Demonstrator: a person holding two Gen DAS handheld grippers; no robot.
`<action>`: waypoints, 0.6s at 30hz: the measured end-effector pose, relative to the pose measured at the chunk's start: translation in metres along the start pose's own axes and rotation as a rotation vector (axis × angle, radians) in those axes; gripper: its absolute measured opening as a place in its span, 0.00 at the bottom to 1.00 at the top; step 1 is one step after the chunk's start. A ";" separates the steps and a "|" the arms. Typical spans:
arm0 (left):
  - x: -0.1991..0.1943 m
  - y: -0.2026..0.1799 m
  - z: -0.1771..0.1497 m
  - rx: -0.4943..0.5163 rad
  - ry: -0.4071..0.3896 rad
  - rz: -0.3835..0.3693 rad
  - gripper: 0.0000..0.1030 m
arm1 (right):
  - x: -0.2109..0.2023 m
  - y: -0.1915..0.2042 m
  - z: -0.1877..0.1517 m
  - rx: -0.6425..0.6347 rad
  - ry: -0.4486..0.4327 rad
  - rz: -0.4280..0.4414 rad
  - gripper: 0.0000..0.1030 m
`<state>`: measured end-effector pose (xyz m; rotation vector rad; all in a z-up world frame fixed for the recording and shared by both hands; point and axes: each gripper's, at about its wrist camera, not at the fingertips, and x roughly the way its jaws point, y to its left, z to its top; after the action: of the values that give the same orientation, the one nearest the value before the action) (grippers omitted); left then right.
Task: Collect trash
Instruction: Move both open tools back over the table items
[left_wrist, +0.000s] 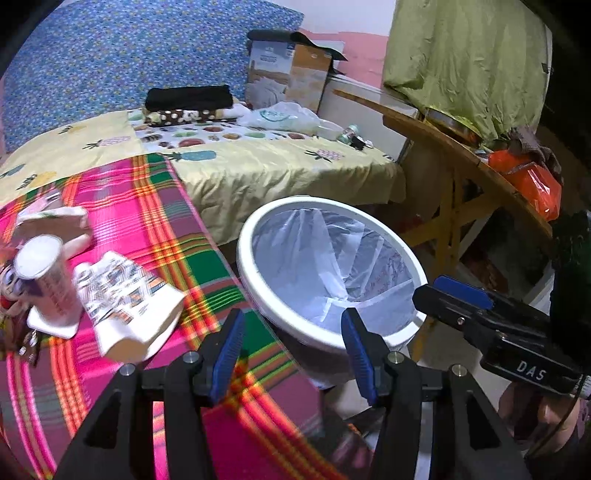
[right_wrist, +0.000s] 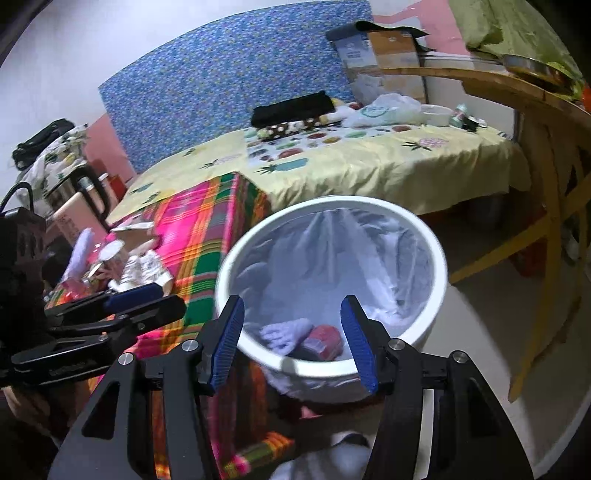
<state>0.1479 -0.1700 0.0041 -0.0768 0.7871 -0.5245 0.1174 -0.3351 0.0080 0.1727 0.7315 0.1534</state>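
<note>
Beside the bed, where a pink plaid cloth hangs over its edge, our white bin stands on the floor, lined with a bag and holding a red wrapper. On the cloth lie a paper cup and torn cartons. Our left gripper and right gripper both hover with jaws apart and empty.
</note>
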 end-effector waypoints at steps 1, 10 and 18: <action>-0.004 0.002 -0.002 -0.007 -0.003 0.004 0.55 | -0.002 0.006 -0.001 -0.013 0.001 0.015 0.54; -0.040 0.027 -0.028 -0.052 -0.049 0.126 0.54 | -0.002 0.039 -0.008 -0.090 0.020 0.067 0.54; -0.063 0.047 -0.054 -0.095 -0.064 0.232 0.54 | -0.002 0.074 -0.019 -0.172 0.040 0.111 0.54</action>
<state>0.0941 -0.0923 -0.0051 -0.0886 0.7466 -0.2638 0.0978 -0.2614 0.0112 0.0456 0.7451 0.3250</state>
